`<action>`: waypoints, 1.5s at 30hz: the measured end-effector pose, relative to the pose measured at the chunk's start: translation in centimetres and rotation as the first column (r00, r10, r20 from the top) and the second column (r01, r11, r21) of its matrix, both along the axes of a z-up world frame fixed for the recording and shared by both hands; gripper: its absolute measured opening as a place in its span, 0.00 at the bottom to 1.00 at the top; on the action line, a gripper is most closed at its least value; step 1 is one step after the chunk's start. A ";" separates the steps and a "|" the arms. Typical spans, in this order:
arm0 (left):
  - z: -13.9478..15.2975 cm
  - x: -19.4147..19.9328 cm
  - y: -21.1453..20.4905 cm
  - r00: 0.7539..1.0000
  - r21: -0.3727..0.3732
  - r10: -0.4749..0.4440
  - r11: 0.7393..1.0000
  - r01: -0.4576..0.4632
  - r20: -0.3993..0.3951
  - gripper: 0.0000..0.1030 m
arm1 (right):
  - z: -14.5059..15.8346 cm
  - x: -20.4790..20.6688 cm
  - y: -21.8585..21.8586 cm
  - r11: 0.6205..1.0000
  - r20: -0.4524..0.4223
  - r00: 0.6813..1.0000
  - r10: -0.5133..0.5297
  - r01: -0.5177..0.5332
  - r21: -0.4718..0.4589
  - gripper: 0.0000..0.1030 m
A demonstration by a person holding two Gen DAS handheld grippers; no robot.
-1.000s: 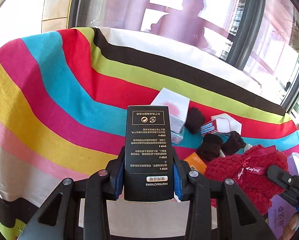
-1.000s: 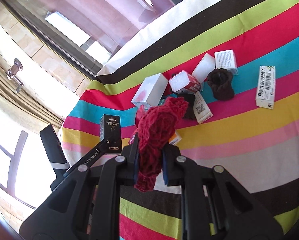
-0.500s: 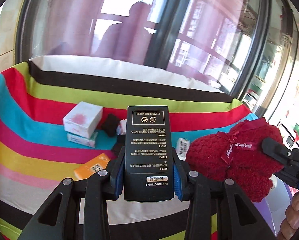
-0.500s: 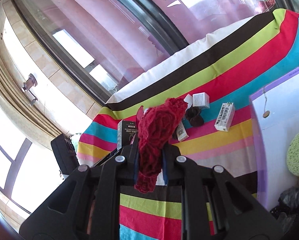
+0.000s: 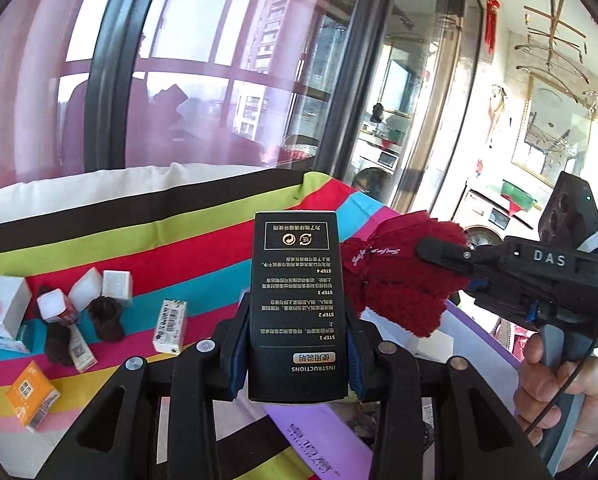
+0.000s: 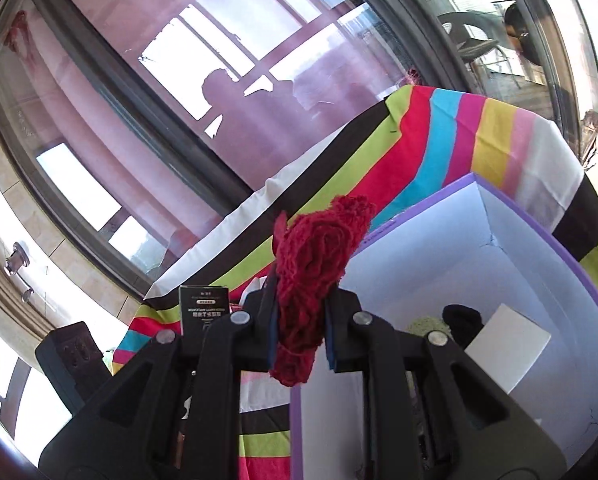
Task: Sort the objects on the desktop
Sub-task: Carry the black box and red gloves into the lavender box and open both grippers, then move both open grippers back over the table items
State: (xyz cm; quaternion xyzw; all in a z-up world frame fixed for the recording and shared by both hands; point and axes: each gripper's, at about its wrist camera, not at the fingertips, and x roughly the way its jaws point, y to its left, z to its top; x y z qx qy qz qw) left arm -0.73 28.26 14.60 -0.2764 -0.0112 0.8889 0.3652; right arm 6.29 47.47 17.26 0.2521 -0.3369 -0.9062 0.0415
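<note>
A lived-in home: a striped cloth (image 5: pixel 203 248) covers the bench by tall glass doors (image 5: pixel 227 80), with a washing machine (image 5: pixel 485 216) and red hanging ornament (image 5: pixel 490 16) at two o'clock.

The left hand-held gripper (image 5: pixel 297 344) clamps an upright black box (image 5: pixel 295 304). To its right, the right hand-held gripper (image 5: pixel 439 252) pinches a red cloth (image 5: pixel 403 284). Small boxes (image 5: pixel 171 326) lie on the striped desk (image 5: pixel 203 248).
</note>
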 end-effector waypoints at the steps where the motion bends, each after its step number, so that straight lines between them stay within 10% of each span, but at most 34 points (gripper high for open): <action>1: 0.0 0.4 0.9 1.000 -0.006 -0.020 1.000 0.020 -0.006 0.38 | -0.5 0.1 0.8 1.000 0.008 1.000 -0.020 0.020 -0.008 0.19; 15: -3.7 0.7 6.9 0.980 -0.074 -0.159 0.983 0.169 0.120 0.49 | -6.0 -1.2 5.0 0.990 0.155 0.982 -0.104 0.117 -0.076 0.26; 21: -3.7 0.7 6.5 0.984 -0.070 -0.146 0.986 0.153 0.103 0.77 | -6.3 -1.1 5.2 0.986 0.158 0.979 -0.127 0.142 -0.087 0.70; 45: -4.2 -0.9 -2.9 0.994 -0.020 0.041 0.999 -0.039 0.103 0.77 | -3.8 -0.8 1.3 0.993 0.108 0.987 -0.117 0.119 -0.006 0.70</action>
